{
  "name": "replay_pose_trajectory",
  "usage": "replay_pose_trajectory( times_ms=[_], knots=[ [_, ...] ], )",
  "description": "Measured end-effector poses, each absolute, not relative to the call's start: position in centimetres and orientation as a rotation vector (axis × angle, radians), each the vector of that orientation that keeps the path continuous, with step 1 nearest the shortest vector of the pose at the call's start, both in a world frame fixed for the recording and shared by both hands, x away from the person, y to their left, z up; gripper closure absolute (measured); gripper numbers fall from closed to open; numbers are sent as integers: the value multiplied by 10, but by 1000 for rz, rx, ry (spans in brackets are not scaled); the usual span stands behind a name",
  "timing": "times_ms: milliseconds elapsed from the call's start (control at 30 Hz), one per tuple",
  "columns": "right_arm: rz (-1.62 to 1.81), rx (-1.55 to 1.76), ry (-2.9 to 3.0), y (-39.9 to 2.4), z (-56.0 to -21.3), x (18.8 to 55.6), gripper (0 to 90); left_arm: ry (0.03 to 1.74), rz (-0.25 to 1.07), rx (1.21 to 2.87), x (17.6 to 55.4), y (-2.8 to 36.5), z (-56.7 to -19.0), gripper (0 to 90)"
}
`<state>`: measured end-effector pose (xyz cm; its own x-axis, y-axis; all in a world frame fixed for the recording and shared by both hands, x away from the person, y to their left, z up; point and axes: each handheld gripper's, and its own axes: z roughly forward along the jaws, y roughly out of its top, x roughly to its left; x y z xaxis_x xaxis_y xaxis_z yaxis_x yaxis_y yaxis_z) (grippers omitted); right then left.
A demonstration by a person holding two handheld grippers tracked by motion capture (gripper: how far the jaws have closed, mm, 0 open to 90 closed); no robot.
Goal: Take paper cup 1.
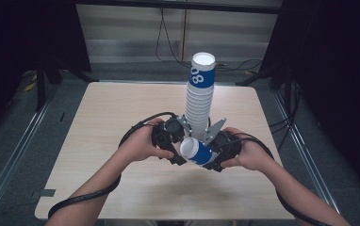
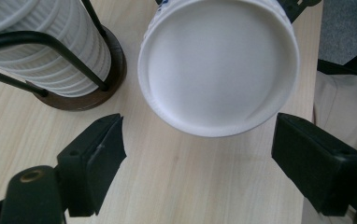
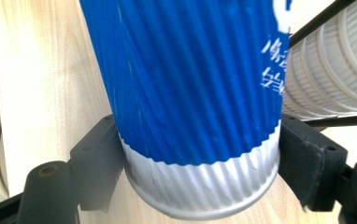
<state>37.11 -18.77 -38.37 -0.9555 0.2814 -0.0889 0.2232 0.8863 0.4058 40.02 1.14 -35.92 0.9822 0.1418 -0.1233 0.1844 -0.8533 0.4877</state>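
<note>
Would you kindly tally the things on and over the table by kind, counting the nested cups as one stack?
Loose blue cup: 1
Stack of cups: 1
Wire cup holder with round brown base: 1
Grippers: 2, the left gripper and the right gripper
Total: 5

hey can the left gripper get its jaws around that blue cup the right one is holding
Probably yes. The left gripper stands open, wider than the blue cup, whose closed white base faces it with nothing between; the right gripper clamps the cup's other end.
</note>
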Motion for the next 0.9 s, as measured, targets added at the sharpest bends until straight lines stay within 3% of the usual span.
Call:
replay_pose_trajectory(
  times_ms=[900],
  knots=[
    [507,301,2929,-172,-389,369,216,223,-166,2626,403,0,-358,218]
  ],
)
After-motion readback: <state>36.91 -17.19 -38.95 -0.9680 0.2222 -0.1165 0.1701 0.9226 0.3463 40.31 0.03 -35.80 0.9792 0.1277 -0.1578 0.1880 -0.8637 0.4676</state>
